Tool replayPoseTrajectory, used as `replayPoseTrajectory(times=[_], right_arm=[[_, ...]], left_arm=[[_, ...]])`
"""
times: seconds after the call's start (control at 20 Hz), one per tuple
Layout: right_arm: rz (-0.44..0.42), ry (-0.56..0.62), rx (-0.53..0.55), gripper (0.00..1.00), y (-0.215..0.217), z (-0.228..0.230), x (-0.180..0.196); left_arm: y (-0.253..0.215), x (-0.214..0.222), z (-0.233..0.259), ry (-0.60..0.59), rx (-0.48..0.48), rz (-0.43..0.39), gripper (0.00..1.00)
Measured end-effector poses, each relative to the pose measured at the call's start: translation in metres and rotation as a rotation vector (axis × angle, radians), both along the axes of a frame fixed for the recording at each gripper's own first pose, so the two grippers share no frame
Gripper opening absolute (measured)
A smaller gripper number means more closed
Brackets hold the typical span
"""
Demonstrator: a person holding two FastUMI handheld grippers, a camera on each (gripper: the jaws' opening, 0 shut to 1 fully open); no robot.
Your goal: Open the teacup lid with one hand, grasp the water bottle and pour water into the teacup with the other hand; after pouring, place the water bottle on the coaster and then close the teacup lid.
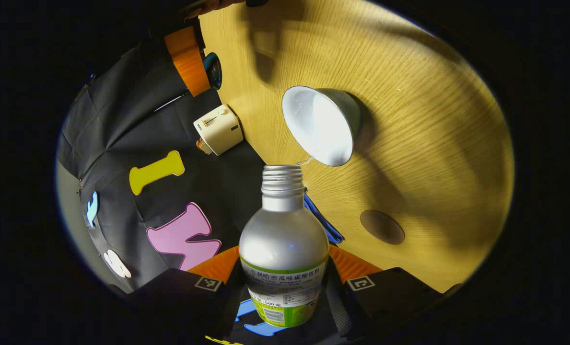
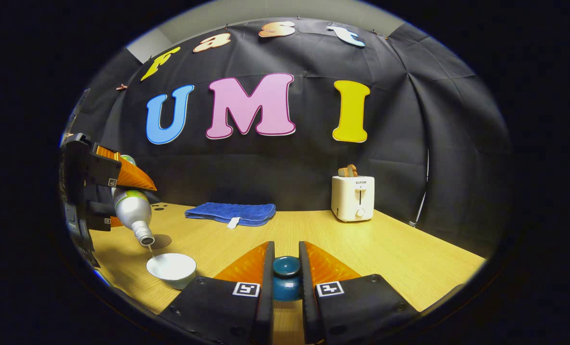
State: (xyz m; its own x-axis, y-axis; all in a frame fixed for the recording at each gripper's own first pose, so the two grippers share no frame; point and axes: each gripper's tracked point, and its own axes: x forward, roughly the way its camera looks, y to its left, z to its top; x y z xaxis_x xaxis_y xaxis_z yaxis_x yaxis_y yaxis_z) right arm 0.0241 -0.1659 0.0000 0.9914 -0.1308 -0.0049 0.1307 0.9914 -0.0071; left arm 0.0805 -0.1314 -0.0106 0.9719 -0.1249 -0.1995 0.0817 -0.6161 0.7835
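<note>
Clamped between the left gripper's (image 1: 285, 287) fingers, low in the left gripper view: the water bottle (image 1: 284, 249), held at its labelled body, capless, threaded neck pointing away toward the teacup (image 1: 320, 125). Tipped well over, as seen from the right gripper view, with the bottle (image 2: 132, 208) hanging neck-down at the far left of the table (image 2: 409, 258) and the left gripper (image 2: 103, 191) wrapped around its upper part. Ran a thin stream of water from the mouth down into the open white teacup (image 2: 172, 268), which stood on the wood just below and a little right of the bottle's mouth. Lay beyond the cup, near it, a round dark coaster (image 1: 382, 226), bare, partly hidden behind the bottle neck in the right gripper view. Closed on the dark blue teacup lid (image 2: 286, 278) by its knob, both fingers of the right gripper (image 2: 286, 273) pressing its sides, held near the camera and well right of the cup; possibly lifted clear of the table, though hard to judge. Sat at the back near the wall a folded blue cloth (image 2: 231, 212) and, farther right, a white toaster (image 2: 353, 197).
</note>
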Motion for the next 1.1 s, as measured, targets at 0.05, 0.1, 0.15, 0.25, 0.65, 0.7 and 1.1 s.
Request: replayPoseTrajectory(times=[0.05, 0.1, 0.15, 0.25, 0.65, 0.7, 1.1], right_arm=[[0.0, 0.0, 0.0, 0.28, 0.0, 0.0, 0.0], [0.0, 0.0, 0.0, 0.28, 0.0, 0.0, 0.0], [0.0, 0.0, 0.0, 0.28, 0.0, 0.0, -0.001], [0.0, 0.0, 0.0, 0.28, 0.0, 0.0, 0.0], [0.0, 0.001, 0.0, 0.28, 0.0, 0.0, 0.0], [0.0, 0.0, 0.0, 0.28, 0.0, 0.0, 0.0], [-0.018, 0.0, -0.002, 0.28, -0.003, 0.0, -0.001]], left_arm=[[0.0, 0.001, -0.002, 0.004, 0.001, 0.0, 0.79], [-0.001, 0.001, -0.004, 0.006, 0.001, -0.002, 0.79], [-0.003, 0.003, -0.004, 0.008, 0.001, -0.006, 0.8], [-0.004, 0.002, -0.004, 0.009, 0.002, -0.012, 0.79], [-0.002, 0.004, -0.005, 0.016, -0.026, -0.016, 0.79], [-0.002, 0.005, -0.005, 0.014, -0.039, -0.023, 0.79], [0.0, -0.003, 0.02, 0.028, -0.648, -0.054, 0.79]])
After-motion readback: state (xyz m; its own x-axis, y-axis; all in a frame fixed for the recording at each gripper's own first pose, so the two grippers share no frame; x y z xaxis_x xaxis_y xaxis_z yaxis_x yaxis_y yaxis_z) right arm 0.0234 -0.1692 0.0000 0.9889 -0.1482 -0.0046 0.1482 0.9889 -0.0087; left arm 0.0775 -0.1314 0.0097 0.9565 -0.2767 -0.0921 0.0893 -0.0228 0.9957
